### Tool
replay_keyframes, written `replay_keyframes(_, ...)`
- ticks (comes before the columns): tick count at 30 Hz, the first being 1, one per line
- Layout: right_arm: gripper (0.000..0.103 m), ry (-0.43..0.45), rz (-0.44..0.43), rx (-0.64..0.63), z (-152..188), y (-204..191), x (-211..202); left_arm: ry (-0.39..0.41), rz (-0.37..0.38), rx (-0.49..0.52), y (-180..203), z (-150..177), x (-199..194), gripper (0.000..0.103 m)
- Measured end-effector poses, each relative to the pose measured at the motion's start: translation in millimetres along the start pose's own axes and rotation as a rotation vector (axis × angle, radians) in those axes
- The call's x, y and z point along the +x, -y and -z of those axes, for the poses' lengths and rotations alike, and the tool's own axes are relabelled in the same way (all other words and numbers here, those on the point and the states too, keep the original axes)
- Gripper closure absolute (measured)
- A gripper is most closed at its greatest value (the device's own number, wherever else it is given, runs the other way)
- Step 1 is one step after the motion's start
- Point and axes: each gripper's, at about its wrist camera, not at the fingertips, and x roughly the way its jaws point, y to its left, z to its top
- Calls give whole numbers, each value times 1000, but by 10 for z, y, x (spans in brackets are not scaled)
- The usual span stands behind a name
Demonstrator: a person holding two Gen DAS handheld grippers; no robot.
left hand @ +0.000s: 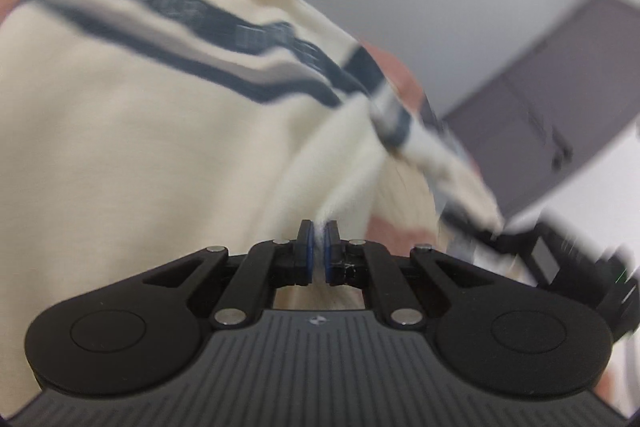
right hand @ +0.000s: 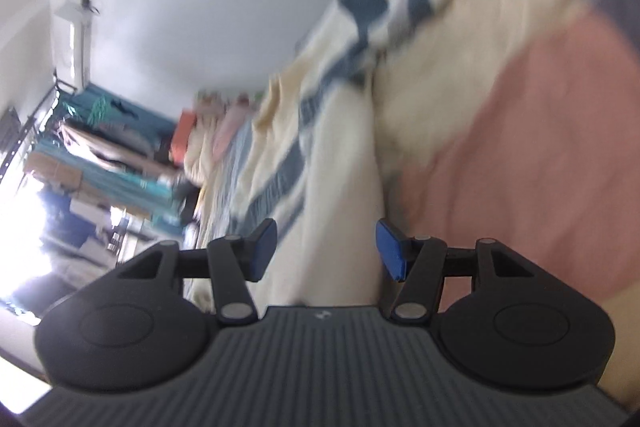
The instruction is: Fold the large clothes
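Observation:
A cream sweater (left hand: 140,127) with dark blue and grey stripes fills the left wrist view, blurred and bunched. My left gripper (left hand: 319,247) is shut on a thin pinch of its cream fabric, which sticks up between the blue pads. In the right wrist view the same sweater (right hand: 340,167) lies over a pink sheet (right hand: 520,147). My right gripper (right hand: 326,251) stands open, and a cream band of the sweater runs between its fingers. I cannot see the pads pressing on it.
A grey cabinet (left hand: 540,107) stands against the white wall on the right. A black device (left hand: 560,267) shows beside the sweater's far end. In the right wrist view there are an air conditioner (right hand: 74,43), cluttered shelves (right hand: 100,155) and a heap of other clothes (right hand: 208,139).

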Motion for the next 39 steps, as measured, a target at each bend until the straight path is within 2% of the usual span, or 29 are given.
replay_keyframes(4, 46, -172, -24, 97, 201, 94, 368, 45, 34, -155, -369, -117, -51, 97)
replay_keyframes(7, 47, -219, -40, 104, 305, 82, 521, 48, 55, -224, -526, -137, -19, 97)
replay_keyframes(8, 47, -216, -51, 96, 320, 62, 546, 47, 65, -240, -557, -132, -5, 97)
replay_keyframes(10, 57, -189, -93, 102, 332, 25, 554, 45, 75, -256, -600, -120, 14, 97)
replay_keyframes(12, 60, -166, -135, 118, 302, 1, 542, 38, 92, -266, -596, -91, 33, 97)
replay_keyframes(14, 59, -156, -128, 114, 276, -15, 556, 34, 105, -281, -620, -78, 52, 97)
replay_keyframes(19, 60, -212, -120, 136, 336, 8, 702, 43, 119, -328, -699, -40, 45, 96)
replay_keyframes(23, 59, -182, -163, 84, 326, -100, 689, 40, 114, -325, -695, -34, 10, 95)
replay_keyframes(26, 62, -145, -173, -2, 282, -226, 648, 44, 112, -327, -677, -21, -112, 85)
replay_keyframes(28, 83, -139, -150, -5, 263, -218, 638, 75, 78, -303, -638, -29, -243, 74)
replay_keyframes(31, 91, -127, -103, -15, 242, -194, 608, 126, 12, -274, -615, -50, -529, 65)
replay_keyframes(36, 93, -75, -39, -88, 273, -297, 415, 205, -100, -242, -613, -79, -1029, 56)
replay_keyframes(39, 93, -20, 20, -127, 255, -347, 199, 250, -220, -234, -666, -50, -1274, 54)
